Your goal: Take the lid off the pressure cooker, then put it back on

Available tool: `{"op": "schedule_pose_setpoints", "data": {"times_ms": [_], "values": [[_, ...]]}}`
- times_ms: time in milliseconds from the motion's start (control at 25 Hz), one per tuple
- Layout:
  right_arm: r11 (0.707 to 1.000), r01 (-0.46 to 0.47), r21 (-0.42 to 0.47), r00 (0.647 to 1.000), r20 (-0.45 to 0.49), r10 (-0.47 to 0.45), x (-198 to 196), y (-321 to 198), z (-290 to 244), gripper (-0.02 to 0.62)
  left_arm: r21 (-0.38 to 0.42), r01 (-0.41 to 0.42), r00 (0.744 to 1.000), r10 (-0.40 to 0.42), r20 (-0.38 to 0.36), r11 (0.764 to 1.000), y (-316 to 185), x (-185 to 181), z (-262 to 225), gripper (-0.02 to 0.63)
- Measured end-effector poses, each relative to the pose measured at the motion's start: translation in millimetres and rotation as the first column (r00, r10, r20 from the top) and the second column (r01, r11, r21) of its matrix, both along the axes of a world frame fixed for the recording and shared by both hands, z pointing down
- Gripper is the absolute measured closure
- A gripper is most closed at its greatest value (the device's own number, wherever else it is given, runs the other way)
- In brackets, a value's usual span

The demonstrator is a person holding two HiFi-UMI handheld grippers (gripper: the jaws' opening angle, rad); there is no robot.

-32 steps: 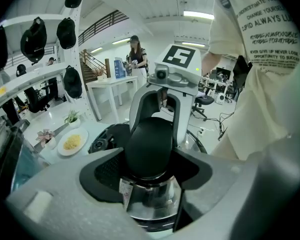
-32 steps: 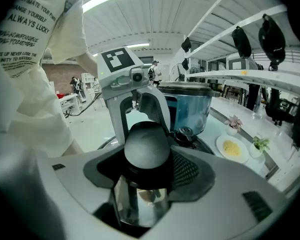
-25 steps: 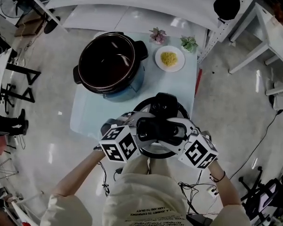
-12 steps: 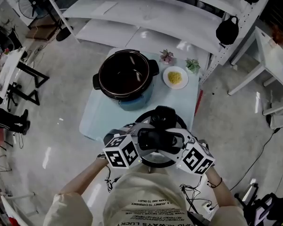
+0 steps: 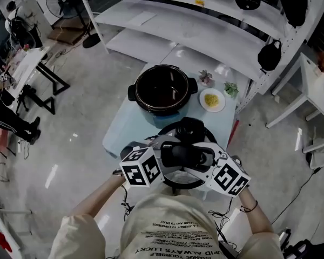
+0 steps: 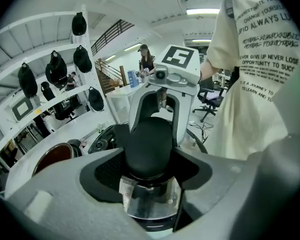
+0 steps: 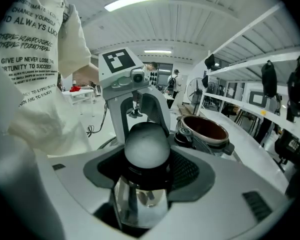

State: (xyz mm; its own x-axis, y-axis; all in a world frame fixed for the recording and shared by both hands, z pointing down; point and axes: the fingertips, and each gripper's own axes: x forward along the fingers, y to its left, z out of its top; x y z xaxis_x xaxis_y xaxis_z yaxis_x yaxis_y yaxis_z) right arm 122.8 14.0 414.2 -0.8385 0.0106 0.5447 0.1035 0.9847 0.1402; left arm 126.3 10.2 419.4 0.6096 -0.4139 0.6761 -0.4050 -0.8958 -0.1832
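The open pressure cooker pot (image 5: 163,90) stands on the light blue table (image 5: 121,129), its dark inside showing. Its black lid (image 5: 190,129) hangs in the air on my side of the pot, above the table's near edge. Both grippers grasp the lid's black handle (image 5: 186,156) from opposite ends. My left gripper (image 5: 170,152) is shut on the handle's left end (image 6: 150,146). My right gripper (image 5: 205,158) is shut on its right end (image 7: 146,144). The pot (image 7: 202,128) shows beyond the lid in the right gripper view.
A white plate of yellow food (image 5: 212,100) and two small potted plants (image 5: 206,77) (image 5: 230,89) sit on the table right of the pot. White shelving (image 5: 205,31) with black helmets stands behind the table. Desks and people are at far left.
Both grippers have risen with the lid held between them, so the table and pot look smaller and farther below. The pot has stayed in place.
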Motion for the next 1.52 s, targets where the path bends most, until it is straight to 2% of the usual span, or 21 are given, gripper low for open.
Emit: {"op": "schedule_pose_setpoints", "data": {"times_ms": [400,960,1240,1520], "values": [[0.997,0.055,0.053,0.998,0.028,-0.057,-11.8,2.4,-24.7,0.321,0.06,0.055,0.998,-0.057,0.031,0.997,2.3,-13.2,-27.0,0.313],[0.994,0.068,0.084,0.997,0.041,-0.072,-39.3,-12.8,-41.8,0.321,0.098,0.064,0.997,-0.069,0.041,0.993,-12.9,-40.8,-44.4,0.313],[0.996,0.045,0.076,0.999,0.027,-0.047,-73.8,-31.0,-44.5,0.321,0.089,0.04,0.999,-0.042,0.028,0.995,-31.1,-75.0,-47.1,0.313],[0.998,-0.023,0.051,0.999,0.024,0.022,-107.4,-64.7,-42.5,0.321,0.065,-0.03,0.999,0.029,0.024,0.997,-64.5,-108.4,-44.9,0.313]]}}
